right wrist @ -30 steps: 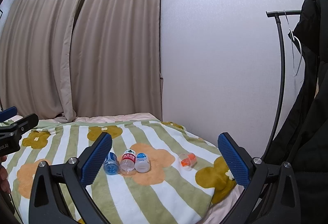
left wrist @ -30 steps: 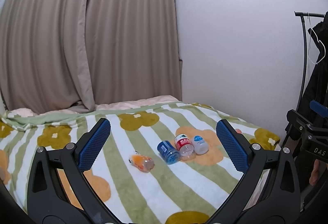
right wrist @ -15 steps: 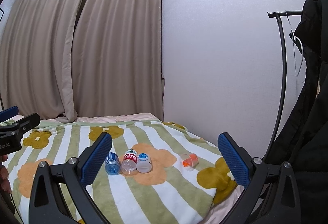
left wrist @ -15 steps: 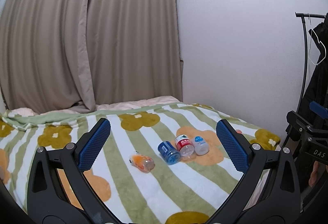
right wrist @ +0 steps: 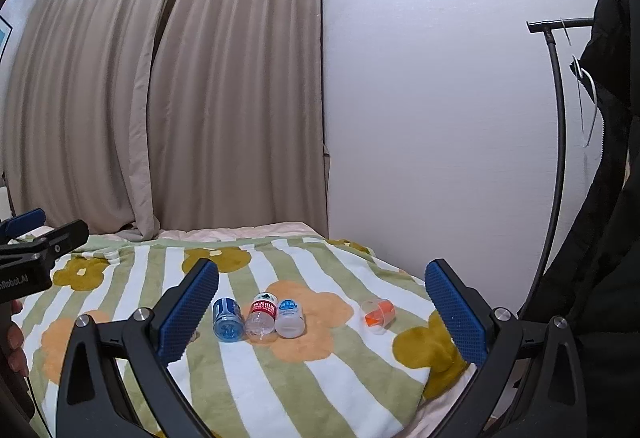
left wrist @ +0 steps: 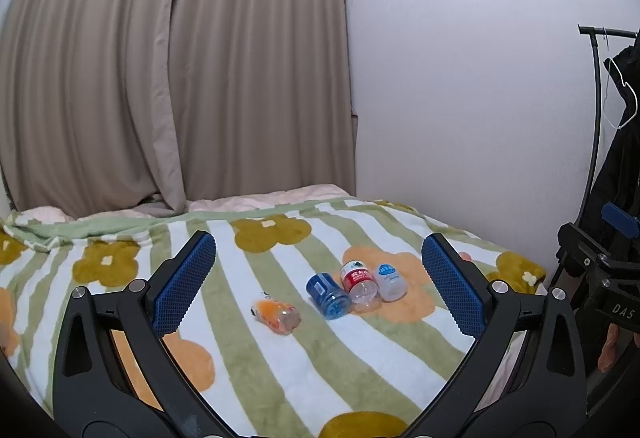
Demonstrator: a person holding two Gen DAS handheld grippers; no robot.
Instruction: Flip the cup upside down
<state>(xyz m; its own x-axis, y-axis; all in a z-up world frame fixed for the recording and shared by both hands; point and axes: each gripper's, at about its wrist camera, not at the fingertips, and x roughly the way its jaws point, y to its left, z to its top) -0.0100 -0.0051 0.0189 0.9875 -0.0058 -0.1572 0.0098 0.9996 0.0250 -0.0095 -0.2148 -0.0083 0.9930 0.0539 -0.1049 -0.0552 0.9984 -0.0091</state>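
Cup (right wrist: pixel 378 314) (clear, orange inside) lay sideways on the bed (right wrist: pixel 360 378); both tongs gaped wide, empty. Approach squarely, grip its wall.

Bottle labels (right wrist: pixel 264 306) too small to read. Left claw (right wrist: pixel 24 258) cut off by right view's edge; jaws unseen there. Orange cup (right wrist: pixel 378 314): mouth direction unclear. Bed (right wrist: pixel 120 318) corners cropped.

Three bottles (right wrist: pixel 256 320) side by side; one cup (right wrist: pixel 378 314); two tools (right wrist: pixel 322 302).
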